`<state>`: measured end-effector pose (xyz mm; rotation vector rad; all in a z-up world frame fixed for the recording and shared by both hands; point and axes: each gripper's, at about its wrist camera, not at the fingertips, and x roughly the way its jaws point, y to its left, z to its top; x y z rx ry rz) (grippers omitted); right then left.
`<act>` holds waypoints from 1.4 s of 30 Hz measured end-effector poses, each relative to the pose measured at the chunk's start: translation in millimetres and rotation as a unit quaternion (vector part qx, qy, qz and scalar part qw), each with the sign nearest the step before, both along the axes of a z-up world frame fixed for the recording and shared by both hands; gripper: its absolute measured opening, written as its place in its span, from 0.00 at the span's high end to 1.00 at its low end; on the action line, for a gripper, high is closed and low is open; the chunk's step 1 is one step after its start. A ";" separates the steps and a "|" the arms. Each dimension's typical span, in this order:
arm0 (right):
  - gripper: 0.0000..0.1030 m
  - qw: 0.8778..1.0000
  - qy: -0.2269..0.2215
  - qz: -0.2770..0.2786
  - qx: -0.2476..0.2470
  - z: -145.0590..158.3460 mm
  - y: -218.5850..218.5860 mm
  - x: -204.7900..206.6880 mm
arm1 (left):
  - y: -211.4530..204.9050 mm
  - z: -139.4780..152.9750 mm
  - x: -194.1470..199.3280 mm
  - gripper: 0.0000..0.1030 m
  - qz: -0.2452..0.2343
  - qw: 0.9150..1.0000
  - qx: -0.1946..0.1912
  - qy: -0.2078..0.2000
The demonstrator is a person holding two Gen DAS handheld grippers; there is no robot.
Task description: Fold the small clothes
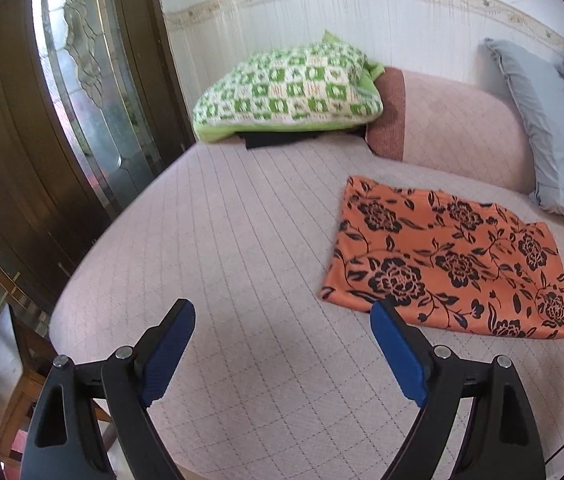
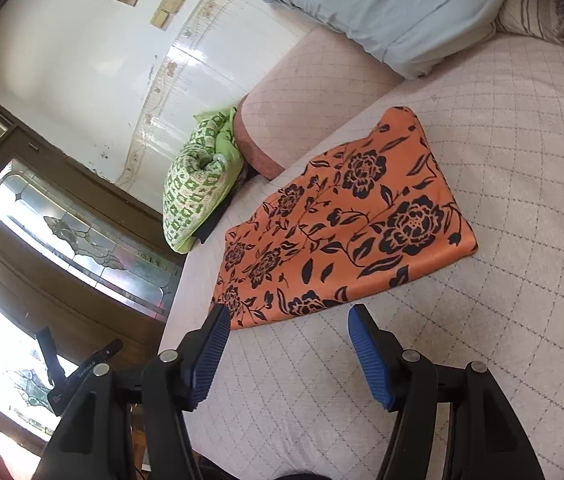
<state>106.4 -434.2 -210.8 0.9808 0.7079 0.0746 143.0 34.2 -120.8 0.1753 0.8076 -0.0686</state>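
Both grippers, left (image 1: 282, 320) and right (image 2: 287, 324), hang with jaws apart and empty above a quilted pink bed (image 1: 222, 240). Just beyond lies the folded orange floral cloth (image 1: 445, 256), flat. Farther back, a green checked pillow (image 1: 289, 88) and grey pillow (image 1: 549, 128) rest against the wall.

— What do the tools look like?
— Each gripper, left (image 1: 282, 320) and right (image 2: 285, 322), has black plastic arms, silver pivot screws and ribbed blue pads (image 2: 367, 354) (small white lettering, unreadable).
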 end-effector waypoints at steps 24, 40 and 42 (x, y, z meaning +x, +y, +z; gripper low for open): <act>0.37 0.971 0.119 -0.157 0.137 -105.0 -44.8 38.7 | -28.9 -155.0 138.3 0.54 0.010 0.920 -0.257 0.294; 0.58 0.973 0.080 -0.177 0.124 -118.4 -51.5 98.4 | -27.8 -169.2 181.1 0.56 0.065 0.884 -0.362 0.290; 0.84 0.971 0.090 -0.182 0.126 -124.7 -50.4 99.1 | -15.9 -175.3 179.7 0.72 0.077 0.877 -0.381 0.283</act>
